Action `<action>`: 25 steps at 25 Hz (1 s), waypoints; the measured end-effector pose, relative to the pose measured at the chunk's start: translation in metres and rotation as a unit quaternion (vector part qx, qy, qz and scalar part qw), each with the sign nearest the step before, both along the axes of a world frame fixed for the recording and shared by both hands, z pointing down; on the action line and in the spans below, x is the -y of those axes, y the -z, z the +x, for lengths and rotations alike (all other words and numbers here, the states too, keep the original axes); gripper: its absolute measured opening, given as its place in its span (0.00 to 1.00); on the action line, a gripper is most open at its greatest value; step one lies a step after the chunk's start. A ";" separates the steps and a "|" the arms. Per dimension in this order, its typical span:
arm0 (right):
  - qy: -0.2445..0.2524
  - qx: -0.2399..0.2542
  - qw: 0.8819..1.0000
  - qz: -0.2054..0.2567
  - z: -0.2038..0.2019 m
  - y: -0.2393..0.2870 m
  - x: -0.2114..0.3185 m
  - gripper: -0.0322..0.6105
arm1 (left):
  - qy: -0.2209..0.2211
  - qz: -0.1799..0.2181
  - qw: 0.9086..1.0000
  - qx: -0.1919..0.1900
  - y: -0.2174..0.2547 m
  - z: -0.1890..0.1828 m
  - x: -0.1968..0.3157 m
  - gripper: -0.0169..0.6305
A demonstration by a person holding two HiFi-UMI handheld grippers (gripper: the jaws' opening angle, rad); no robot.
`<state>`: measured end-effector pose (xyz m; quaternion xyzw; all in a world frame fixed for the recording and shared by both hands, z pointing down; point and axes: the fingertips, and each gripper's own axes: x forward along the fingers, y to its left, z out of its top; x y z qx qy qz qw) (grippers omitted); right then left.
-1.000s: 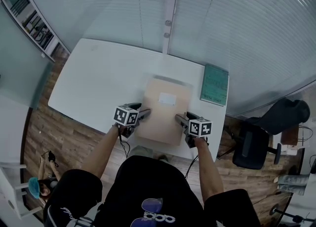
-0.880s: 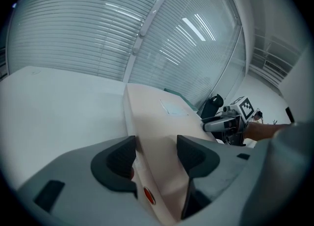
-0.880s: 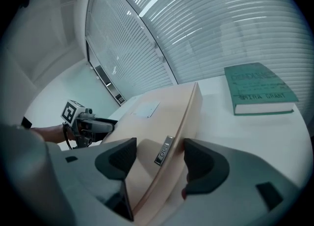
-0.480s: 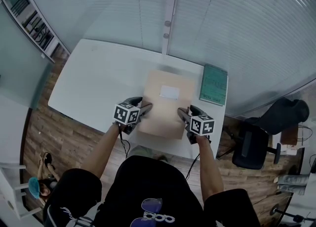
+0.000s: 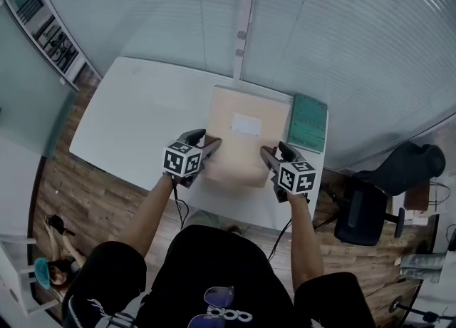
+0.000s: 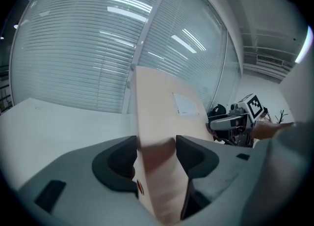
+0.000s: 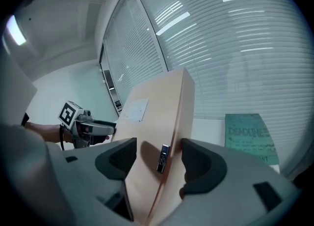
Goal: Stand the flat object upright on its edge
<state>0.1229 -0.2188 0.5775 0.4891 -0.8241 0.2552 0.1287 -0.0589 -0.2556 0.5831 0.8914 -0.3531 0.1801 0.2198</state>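
— Two grippers, one folder: who holds it?
— Both. The left gripper (image 5: 211, 147) and right gripper (image 5: 267, 155) each pinch a long side of the beige folder (image 5: 246, 137), which is tilted over the white table (image 5: 135, 116) with its length running away from the person (green book (image 5: 308, 123) just right; open tabletop left).

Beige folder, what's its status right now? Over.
Both shut on the beige folder, one per side: left tool, right tool. Folder tilted, not yet upright. A green book lies close beside it.
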 end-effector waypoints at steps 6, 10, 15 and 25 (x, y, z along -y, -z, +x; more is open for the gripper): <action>-0.020 -0.028 0.998 0.051 0.011 0.025 0.010 0.43 | 0.004 0.036 0.999 -0.006 0.022 0.002 0.009 0.41; -0.027 -0.049 0.996 0.073 0.018 0.035 0.013 0.42 | 0.007 0.064 0.998 -0.004 0.036 0.006 0.013 0.38; -0.043 -0.066 0.991 0.112 0.024 0.048 0.014 0.41 | 0.005 0.098 0.995 -0.003 0.054 0.012 0.017 0.36; -0.053 -0.093 0.983 0.151 0.028 0.064 0.017 0.39 | 0.007 0.133 0.991 0.014 0.066 0.016 0.024 0.34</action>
